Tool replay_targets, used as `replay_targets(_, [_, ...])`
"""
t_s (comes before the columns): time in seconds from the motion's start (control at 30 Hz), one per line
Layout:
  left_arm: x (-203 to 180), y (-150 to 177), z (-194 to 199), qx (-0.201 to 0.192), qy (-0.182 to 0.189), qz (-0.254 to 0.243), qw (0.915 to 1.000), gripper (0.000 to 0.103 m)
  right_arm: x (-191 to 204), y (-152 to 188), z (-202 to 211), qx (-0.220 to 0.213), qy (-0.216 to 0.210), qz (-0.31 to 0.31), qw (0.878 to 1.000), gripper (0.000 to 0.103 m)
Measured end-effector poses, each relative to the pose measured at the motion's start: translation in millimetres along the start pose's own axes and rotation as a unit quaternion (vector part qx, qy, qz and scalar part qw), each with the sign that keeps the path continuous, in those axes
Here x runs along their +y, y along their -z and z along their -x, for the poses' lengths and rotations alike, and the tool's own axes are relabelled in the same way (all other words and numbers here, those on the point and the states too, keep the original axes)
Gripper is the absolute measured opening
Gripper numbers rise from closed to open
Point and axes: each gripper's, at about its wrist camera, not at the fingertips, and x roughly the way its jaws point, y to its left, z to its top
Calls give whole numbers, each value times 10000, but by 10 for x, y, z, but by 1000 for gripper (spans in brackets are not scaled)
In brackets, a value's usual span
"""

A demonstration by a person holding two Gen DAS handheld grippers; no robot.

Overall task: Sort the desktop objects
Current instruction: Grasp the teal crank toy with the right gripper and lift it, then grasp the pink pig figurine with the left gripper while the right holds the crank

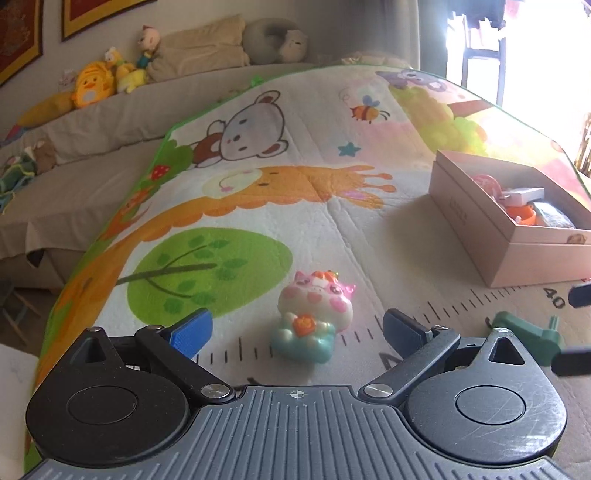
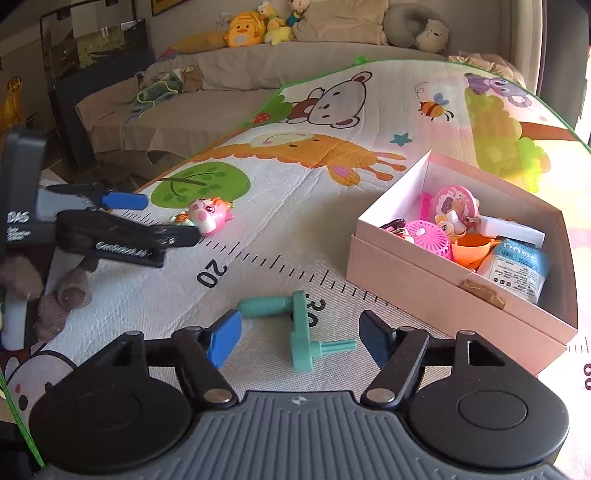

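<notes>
A pink and white pig toy [image 1: 314,314] on a teal cloud base lies on the cartoon play mat [image 1: 258,206]. My left gripper [image 1: 297,330] is open, its blue fingers on either side of the toy. The toy also shows in the right wrist view [image 2: 208,214], with the left gripper [image 2: 144,218] around it. A green crank handle [image 2: 299,325] lies on the mat between the open fingers of my right gripper [image 2: 299,341]. It shows at the right in the left wrist view [image 1: 528,334]. A pink box [image 2: 443,280] holds several small toys.
The pink box [image 1: 498,236] stands at the right of the mat. A sofa [image 2: 221,81] with plush toys [image 2: 255,26] and cushions runs behind the mat. A glass tank [image 2: 92,44] stands at the far left.
</notes>
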Motion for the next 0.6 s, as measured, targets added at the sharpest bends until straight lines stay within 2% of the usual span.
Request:
replay_targets(0.17, [-67, -81, -246, 244, -190, -58, 9995, 101, 144, 32, -163, -125, 28, 141, 9998, 86])
replay_targets(0.37, [-92, -36, -254, 360, -144, -61, 9992, 100, 153, 69, -363, 39, 208, 368, 9991, 86])
replay_targets(0.4, [-93, -28, -256, 360, -142, -62, 9992, 96, 139, 99, -342, 12, 286, 414, 9987, 85])
replay_targets(0.43, [-96, -22, -260, 375, -134, -63, 9992, 89, 117, 127, -320, 0, 372, 457, 9983, 76])
replay_targets(0.47, [-99, -18, -264, 393, -122, -54, 9991, 85, 88, 154, -298, 19, 461, 472, 9978, 62])
replay_targets(0.5, [-99, -15, -266, 395, -121, -28, 9991, 79, 42, 184, -274, 68, 538, 450, 9975, 57])
replay_targets(0.57, [-106, 0, -254, 367, -107, 10, 9993, 76, -71, 249, -218, 133, 708, 355, 9968, 54])
replay_targets(0.6, [-119, 8, -239, 350, -78, 7, 9994, 69, -128, 283, -191, 135, 867, 327, 9956, 54])
